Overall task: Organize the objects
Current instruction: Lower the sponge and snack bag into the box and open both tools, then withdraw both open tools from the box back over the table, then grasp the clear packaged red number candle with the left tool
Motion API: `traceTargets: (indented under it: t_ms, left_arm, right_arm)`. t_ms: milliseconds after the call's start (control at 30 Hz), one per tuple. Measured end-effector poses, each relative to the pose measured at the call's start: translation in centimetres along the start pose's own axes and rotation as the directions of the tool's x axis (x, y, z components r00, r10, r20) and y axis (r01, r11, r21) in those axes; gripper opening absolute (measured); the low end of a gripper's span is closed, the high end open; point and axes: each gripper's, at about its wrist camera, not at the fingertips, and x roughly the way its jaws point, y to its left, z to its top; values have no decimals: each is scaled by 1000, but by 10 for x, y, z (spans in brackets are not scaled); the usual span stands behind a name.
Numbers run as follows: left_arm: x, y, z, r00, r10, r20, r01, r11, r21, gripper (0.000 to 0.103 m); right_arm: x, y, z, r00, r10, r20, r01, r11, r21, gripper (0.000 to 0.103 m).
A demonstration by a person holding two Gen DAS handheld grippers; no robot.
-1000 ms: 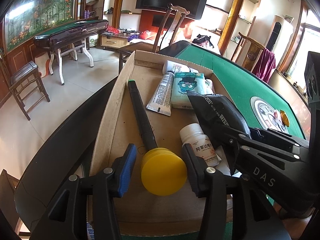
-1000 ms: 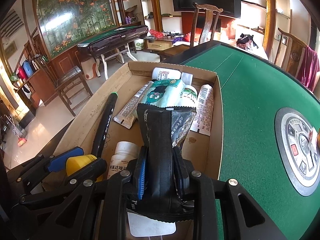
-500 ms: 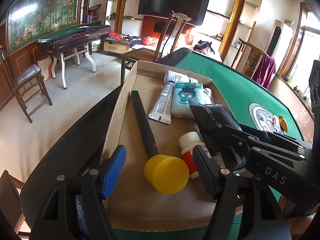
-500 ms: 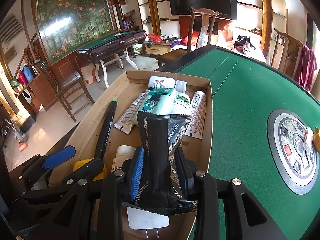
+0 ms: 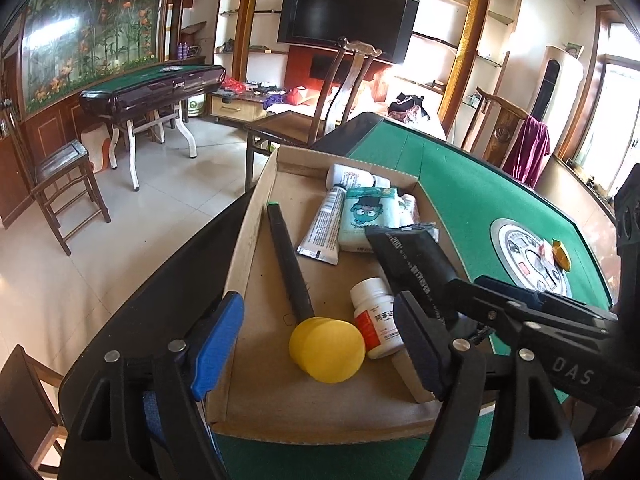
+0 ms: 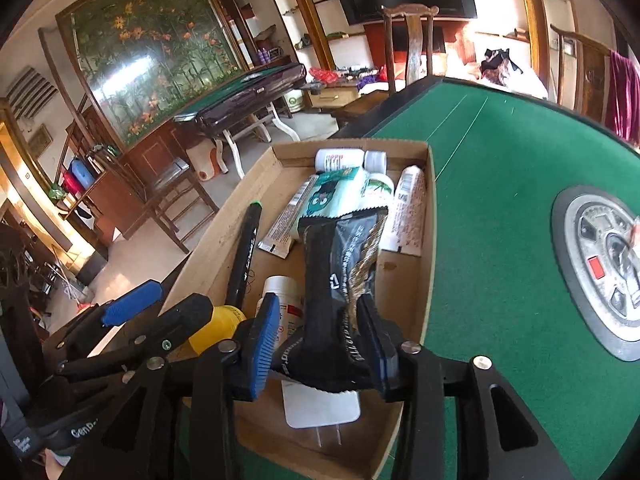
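A shallow cardboard box (image 5: 256, 216) (image 6: 426, 240) sits on the green table. A mallet lies in it, its yellow head (image 5: 326, 350) (image 6: 218, 322) near me and its black handle (image 5: 288, 260) pointing away. My left gripper (image 5: 317, 300) (image 6: 160, 308) hovers open above the head, its jaws opening and touching nothing. A black pouch (image 6: 340, 280) (image 5: 416, 264) lies lengthwise between the pads of my right gripper (image 6: 320, 336) (image 5: 500, 308). Those jaws are opening; a gap shows at the blue pad, and the pouch leans on the other pad.
A white pill bottle (image 5: 374, 316), two tubes (image 5: 324, 226) (image 6: 408, 208), a cartoon tissue pack (image 5: 366, 212), another bottle (image 6: 338, 159) and a white plug (image 6: 320, 408) also lie in the box. A round control panel (image 6: 604, 268) sits in the green felt. Chairs stand beyond the table.
The left jaws widened and lifted back off the yellow mallet head. The right jaws, earlier pinched tight on the black pouch, have spread, and the pouch sits loose between them.
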Motion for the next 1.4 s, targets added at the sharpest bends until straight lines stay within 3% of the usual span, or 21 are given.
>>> traceTargets:
  t_ms: [200, 367, 467, 733, 833, 967, 1067, 1133, 1167, 1200, 1267, 1300, 1400]
  left_arm:
    - [-10, -19, 1, 1000, -4, 18, 4, 999, 38, 77]
    - [-21, -43, 5, 999, -23, 40, 19, 996, 92, 78]
    - [-25, -66, 7, 998, -39, 49, 31, 989, 147, 79]
    - [-11, -165, 3, 993, -117, -6, 113, 937, 330, 81]
    - [8, -216, 7, 985, -157, -69, 172, 898, 404, 81]
    - [45, -288, 15, 966, -204, -159, 256, 834, 488, 81]
    - [94, -338, 22, 948, -196, -250, 302, 800, 519, 81]
    - [132, -366, 24, 919, -202, -338, 360, 781, 511, 81]
    - [143, -375, 23, 920, -187, -344, 352, 783, 514, 81]
    - [157, -384, 24, 933, -157, -325, 316, 791, 524, 81]
    - [178, -402, 22, 938, -117, -326, 289, 784, 550, 82]
    - [188, -408, 22, 949, -78, -305, 246, 789, 562, 82]
    - [203, -423, 19, 957, -46, -285, 217, 766, 605, 82]
  right_arm:
    - [-30, -14, -2, 998, 6, 60, -7, 1000, 24, 53]
    - [-61, -43, -10, 993, -45, 109, 40, 998, 48, 58]
    - [-83, -77, -18, 984, -111, 137, 99, 991, 87, 65]
    - [-136, -186, -42, 946, -287, 148, 243, 935, 257, 65]
    - [-154, -227, -50, 933, -324, 159, 257, 905, 340, 65]
    - [-182, -271, -59, 888, -418, 192, 296, 839, 456, 65]
    - [-196, -296, -67, 894, -395, 212, 222, 801, 555, 66]
    - [-201, -306, -71, 898, -378, 224, 182, 784, 593, 67]
    - [-203, -309, -72, 899, -375, 227, 173, 779, 602, 67]
    - [-204, -310, -71, 898, -375, 228, 170, 777, 606, 67]
    - [-207, -313, -71, 897, -377, 233, 164, 771, 615, 67]
    - [-208, -313, -72, 898, -371, 236, 156, 771, 617, 67]
    - [-208, -314, -72, 907, -347, 240, 131, 773, 621, 67]
